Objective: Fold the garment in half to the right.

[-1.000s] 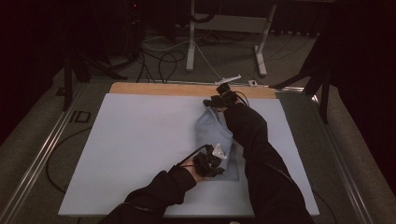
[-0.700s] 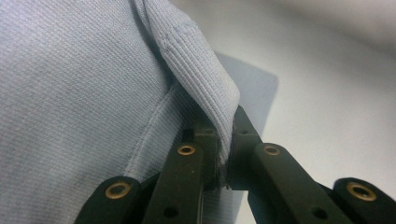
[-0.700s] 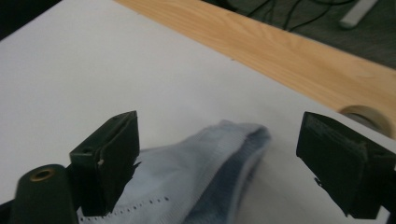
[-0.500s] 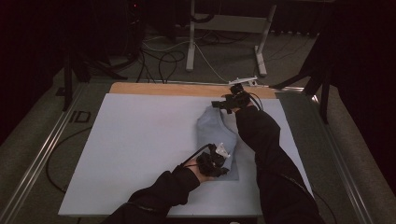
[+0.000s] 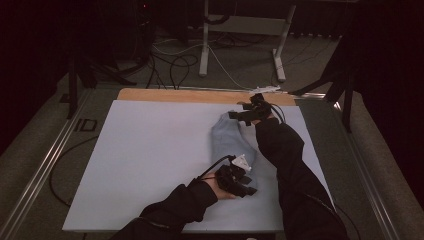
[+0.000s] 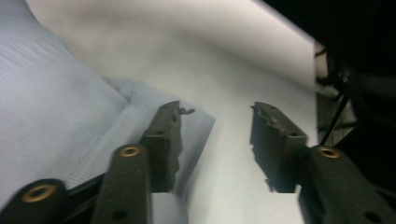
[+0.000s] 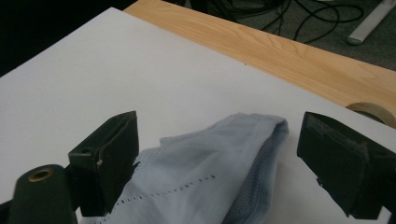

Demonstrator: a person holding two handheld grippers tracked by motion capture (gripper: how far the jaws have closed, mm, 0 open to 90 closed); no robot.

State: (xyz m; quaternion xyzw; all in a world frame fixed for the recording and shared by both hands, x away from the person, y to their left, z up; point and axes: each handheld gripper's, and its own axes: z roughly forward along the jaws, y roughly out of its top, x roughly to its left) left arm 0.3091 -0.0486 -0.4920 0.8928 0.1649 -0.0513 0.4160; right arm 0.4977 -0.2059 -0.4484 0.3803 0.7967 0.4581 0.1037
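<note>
A light blue-grey sock lies flat on the white board, stretched from far to near. My left gripper is at the sock's near end. In the left gripper view its jaws have just been opening; bare board shows between them, and the sock lies to the left with its corner under the left jaw. My right gripper is at the sock's far end. In the right gripper view it stands wide open after spreading a moment ago, with the sock's end loose between the jaws.
A strip of wooden tabletop runs along the board's far edge, with a tape roll on it. Behind the table are cables and a white stand on the floor. Metal rails flank the table.
The right gripper has let go of the sock's far end and drawn off to the right. The sock has settled flat. The left gripper's jaws have spread at the near end.
</note>
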